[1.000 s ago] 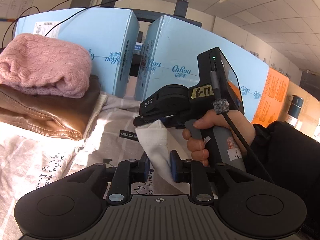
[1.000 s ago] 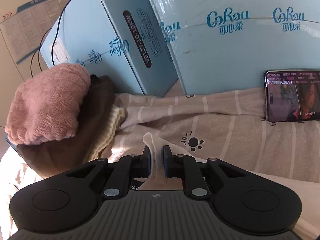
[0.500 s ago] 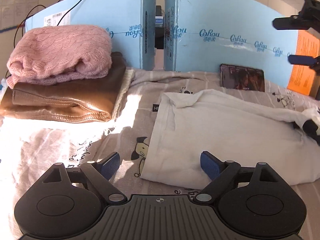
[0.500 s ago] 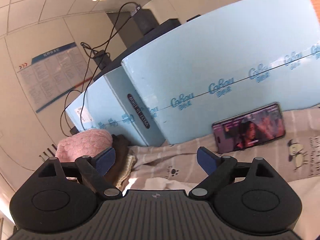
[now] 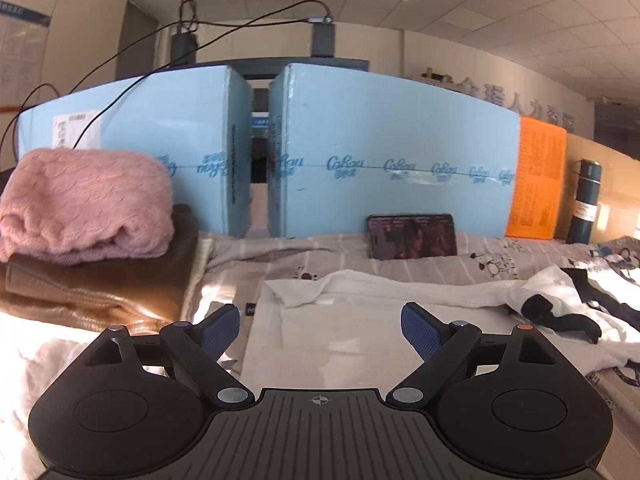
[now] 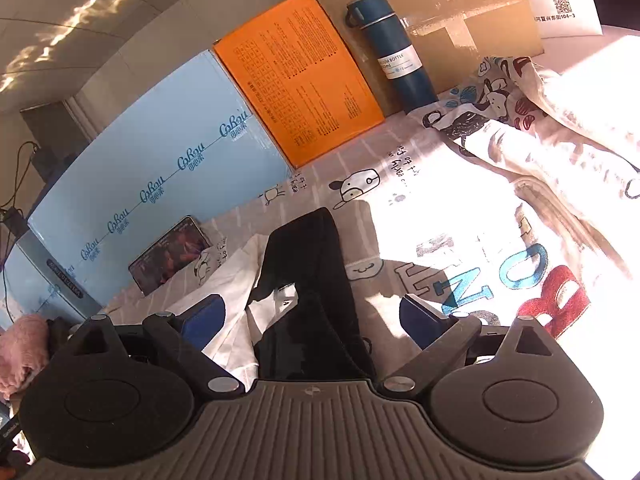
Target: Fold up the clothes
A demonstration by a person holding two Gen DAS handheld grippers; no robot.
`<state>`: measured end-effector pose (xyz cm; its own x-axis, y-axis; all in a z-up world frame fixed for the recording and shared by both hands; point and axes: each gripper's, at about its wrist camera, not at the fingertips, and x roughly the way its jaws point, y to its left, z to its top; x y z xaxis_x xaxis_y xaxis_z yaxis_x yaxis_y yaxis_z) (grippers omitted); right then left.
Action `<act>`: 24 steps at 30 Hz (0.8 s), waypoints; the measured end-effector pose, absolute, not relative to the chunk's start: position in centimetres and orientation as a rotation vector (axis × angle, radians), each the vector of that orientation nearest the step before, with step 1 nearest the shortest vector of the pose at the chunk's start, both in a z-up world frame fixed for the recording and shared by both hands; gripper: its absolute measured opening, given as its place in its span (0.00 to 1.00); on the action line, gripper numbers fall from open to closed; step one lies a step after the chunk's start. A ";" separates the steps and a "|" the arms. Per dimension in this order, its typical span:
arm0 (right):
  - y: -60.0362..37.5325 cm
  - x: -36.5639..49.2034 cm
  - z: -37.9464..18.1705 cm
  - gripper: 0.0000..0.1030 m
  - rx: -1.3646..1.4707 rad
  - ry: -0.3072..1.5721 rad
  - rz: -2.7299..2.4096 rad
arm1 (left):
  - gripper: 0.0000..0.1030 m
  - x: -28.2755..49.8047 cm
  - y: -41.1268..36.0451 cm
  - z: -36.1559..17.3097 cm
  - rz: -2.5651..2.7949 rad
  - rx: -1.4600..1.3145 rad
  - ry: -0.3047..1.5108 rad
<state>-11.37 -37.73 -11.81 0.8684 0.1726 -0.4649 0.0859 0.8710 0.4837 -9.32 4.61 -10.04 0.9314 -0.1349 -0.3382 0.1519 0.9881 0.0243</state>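
soft white t-shirt point(image 5: 360, 320) flat on printed bedsheet point(image 5: 460, 264), pink cable-knit sweater point(image 5: 84, 204) beside

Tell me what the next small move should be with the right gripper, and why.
Probably lower the right gripper onto the black sleeve and close on it. Its fingers stand open, having just been opening, with the sleeve below and nothing gripped. The white shirt lies partly folded, this sleeve sticking out.
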 end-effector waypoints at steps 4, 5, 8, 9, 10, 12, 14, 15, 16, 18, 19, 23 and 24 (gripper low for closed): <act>-35.7 -10.8 -11.3 0.91 0.475 0.540 0.180 | 0.88 -8.1 -0.8 -9.3 -0.321 0.188 0.359; -35.0 -10.3 -11.2 0.91 0.486 0.552 0.230 | 0.88 -7.8 -1.8 -9.5 -0.333 0.219 0.361; -32.4 -8.4 -11.0 0.91 0.503 0.613 0.390 | 0.88 -6.7 -3.7 -10.2 -0.333 0.300 0.368; -31.5 -7.8 -11.0 0.91 0.511 0.647 0.441 | 0.88 -6.4 -3.8 -10.5 -0.328 0.314 0.371; -30.8 -7.2 -11.2 0.91 0.521 0.689 0.469 | 0.88 -6.2 -3.7 -10.6 -0.320 0.331 0.373; -29.5 -5.9 -11.6 0.90 0.540 0.778 0.516 | 0.88 -5.5 -3.0 -10.8 -0.295 0.371 0.371; -29.1 -4.9 -12.2 0.89 0.587 0.839 0.503 | 0.88 -4.6 -1.9 -10.8 -0.269 0.411 0.365; -29.4 -4.4 -12.7 0.89 0.635 0.854 0.500 | 0.88 -4.1 -1.1 -10.7 -0.269 0.427 0.358; -29.5 -3.9 -12.9 0.89 0.666 0.862 0.496 | 0.88 -3.6 -0.5 -10.6 -0.277 0.438 0.356; -29.7 -3.2 -13.3 0.89 0.719 0.873 0.487 | 0.88 -2.1 0.4 -10.5 -0.276 0.460 0.380; -29.8 -2.8 -13.5 0.89 0.745 0.879 0.483 | 0.88 -1.2 0.7 -10.5 -0.270 0.474 0.392; -29.0 -1.0 -13.6 0.88 0.749 0.889 0.459 | 0.88 2.6 1.3 -11.6 -0.258 0.555 0.450; -28.8 -0.8 -13.5 0.84 0.738 0.889 0.448 | 0.88 3.4 1.5 -11.9 -0.264 0.558 0.466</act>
<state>-0.78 -28.76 -13.46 0.5644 0.6303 -0.5331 -0.0539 0.6726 0.7381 3.41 1.49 -11.95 0.8638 -0.1146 -0.4907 0.3617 0.8191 0.4453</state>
